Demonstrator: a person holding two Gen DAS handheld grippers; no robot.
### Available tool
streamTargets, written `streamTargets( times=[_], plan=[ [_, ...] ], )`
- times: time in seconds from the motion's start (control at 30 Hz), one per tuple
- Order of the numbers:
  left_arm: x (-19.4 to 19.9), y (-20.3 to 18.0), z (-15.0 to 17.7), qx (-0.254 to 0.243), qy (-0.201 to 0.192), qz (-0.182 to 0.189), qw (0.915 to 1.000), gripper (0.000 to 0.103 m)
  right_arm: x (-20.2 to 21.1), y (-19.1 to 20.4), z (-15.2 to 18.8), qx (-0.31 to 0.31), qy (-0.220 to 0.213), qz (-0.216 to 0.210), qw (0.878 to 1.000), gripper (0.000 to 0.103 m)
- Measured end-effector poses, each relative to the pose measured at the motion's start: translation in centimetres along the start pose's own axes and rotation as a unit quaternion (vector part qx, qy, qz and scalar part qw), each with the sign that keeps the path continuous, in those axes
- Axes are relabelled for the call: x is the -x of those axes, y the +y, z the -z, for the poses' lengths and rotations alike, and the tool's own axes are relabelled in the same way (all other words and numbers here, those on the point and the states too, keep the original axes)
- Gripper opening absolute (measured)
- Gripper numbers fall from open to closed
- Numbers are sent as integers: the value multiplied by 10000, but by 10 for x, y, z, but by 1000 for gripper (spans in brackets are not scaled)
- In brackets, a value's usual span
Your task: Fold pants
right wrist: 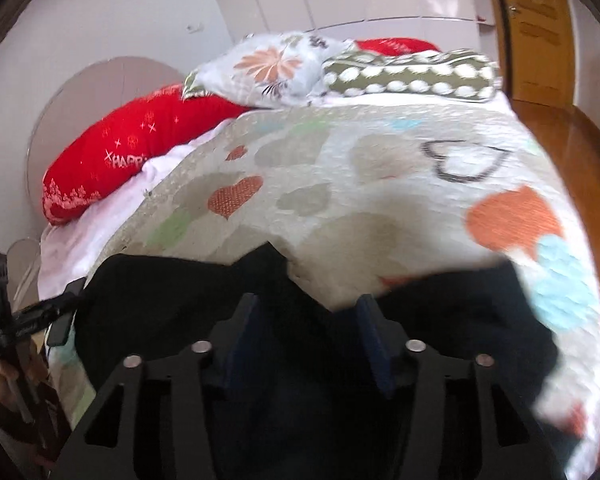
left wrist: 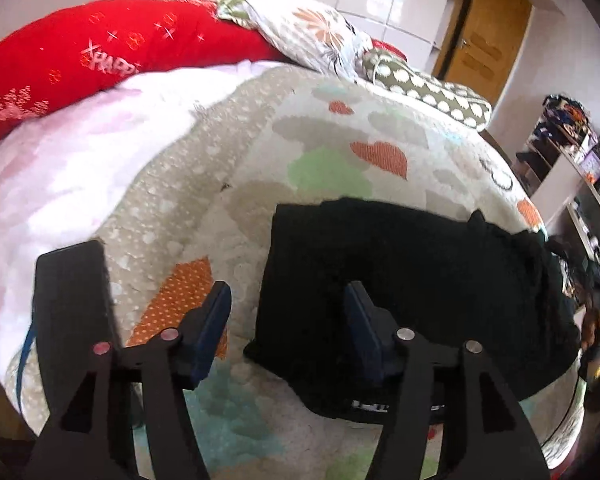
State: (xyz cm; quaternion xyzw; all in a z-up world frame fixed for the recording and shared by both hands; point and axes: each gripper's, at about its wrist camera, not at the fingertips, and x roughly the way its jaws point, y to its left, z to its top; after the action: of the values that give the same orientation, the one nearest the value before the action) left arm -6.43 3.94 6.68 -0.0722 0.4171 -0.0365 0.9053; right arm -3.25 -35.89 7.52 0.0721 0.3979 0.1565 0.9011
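I see black pants (left wrist: 412, 280) lying in a folded bundle on a heart-patterned bedspread (left wrist: 340, 152), near the bed's foot edge. My left gripper (left wrist: 286, 320) hovers with its jaws spread wide, holding nothing; one blue pad sits over the bedspread, the other over the pants' left edge. My right gripper (right wrist: 306, 336) is likewise spread apart, low over the dark cloth. A red pillow (left wrist: 80, 56) and a floral pillow (left wrist: 312, 28) lie at the head.
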Motion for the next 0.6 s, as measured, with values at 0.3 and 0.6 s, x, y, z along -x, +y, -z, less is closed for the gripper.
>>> streamTargets(
  times=[0.3,0.6],
  plan=[
    [18,-56,2,-337,-160,665,9971,71,47,-67,53,-878,-8,773,9931,63],
    [-13,-128,22,-971,411,1139,9879,71,29,-118,57,-1843,-113,542,9813,63]
  ],
)
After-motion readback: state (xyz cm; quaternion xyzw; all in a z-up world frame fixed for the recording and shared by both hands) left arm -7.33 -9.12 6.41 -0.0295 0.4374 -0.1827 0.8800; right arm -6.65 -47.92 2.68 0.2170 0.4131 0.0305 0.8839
